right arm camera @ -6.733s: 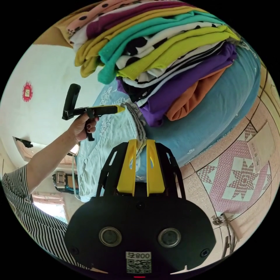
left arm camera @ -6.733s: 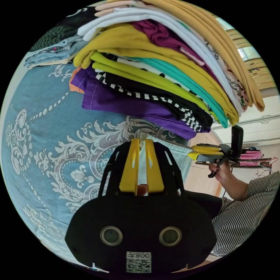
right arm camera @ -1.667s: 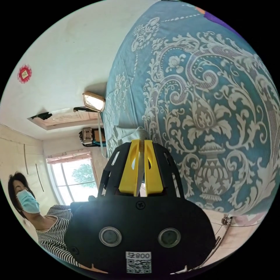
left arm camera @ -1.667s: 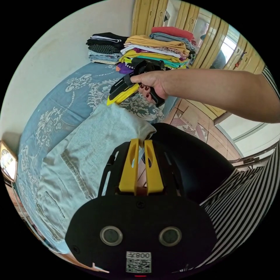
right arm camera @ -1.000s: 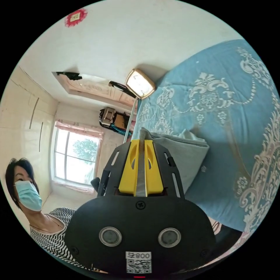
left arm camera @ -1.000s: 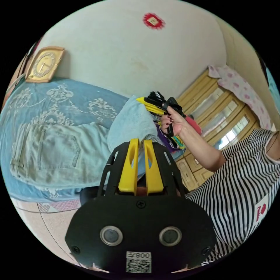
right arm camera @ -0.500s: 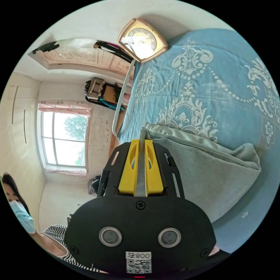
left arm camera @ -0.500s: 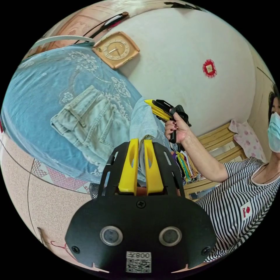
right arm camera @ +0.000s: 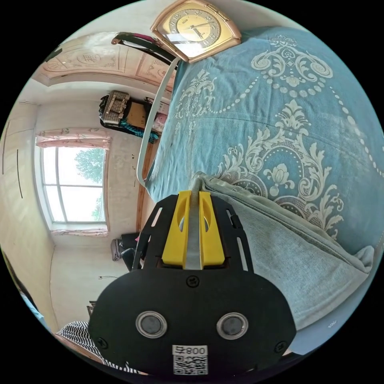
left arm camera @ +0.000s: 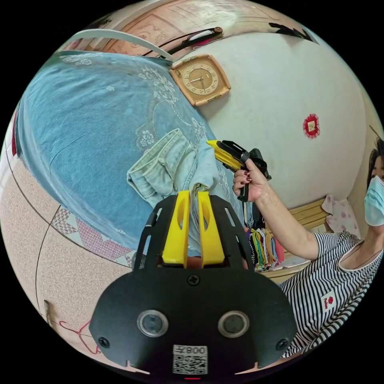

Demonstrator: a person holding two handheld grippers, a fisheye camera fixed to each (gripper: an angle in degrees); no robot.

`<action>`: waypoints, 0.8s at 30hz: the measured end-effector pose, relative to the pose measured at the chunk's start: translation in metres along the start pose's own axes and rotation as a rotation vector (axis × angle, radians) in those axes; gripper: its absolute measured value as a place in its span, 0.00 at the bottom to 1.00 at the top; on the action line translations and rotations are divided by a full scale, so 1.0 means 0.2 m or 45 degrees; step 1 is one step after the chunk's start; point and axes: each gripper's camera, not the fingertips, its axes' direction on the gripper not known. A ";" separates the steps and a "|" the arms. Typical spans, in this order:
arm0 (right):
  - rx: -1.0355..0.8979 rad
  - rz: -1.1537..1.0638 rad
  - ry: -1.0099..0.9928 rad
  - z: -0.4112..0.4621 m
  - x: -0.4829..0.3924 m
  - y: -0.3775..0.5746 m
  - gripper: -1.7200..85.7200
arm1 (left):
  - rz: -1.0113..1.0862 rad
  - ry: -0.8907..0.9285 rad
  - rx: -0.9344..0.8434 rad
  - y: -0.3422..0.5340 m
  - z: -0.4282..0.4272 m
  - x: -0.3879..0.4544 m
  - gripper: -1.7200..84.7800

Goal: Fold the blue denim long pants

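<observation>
The left tongs are seen clamped on a bunched hem edge of the pale blue denim long pants, both yellow jaws pressing on the cloth. The right tongs are likewise closed on a thin folded edge of the same pants, a strip of denim being pinched between the jaws; in the left gripper view these right tongs are held up by a hand just beside the raised cloth. The leg ends are lifted above the blue patterned bedspread, while the waistband part lies flat on the bed, near a square gold-framed clock propped against the wall. A fold of legs toward waistband is judged to be under way. The edges could land askew if one side is lowered sooner than the other, and the thin pinched layer could slip from the right tongs under the denim's weight.
</observation>
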 end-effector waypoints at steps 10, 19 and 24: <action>-0.058 -0.088 0.002 -0.07 -0.35 -0.13 0.04 | -0.129 -0.095 0.157 0.25 -0.10 -0.26 0.04; -0.007 -0.354 0.057 -0.17 -0.73 0.03 0.02 | 0.233 -0.330 0.061 0.31 0.07 -0.05 0.02; -0.273 -0.528 0.515 0.16 -0.91 -0.01 0.02 | 0.087 -0.413 0.055 0.36 0.19 -0.16 0.02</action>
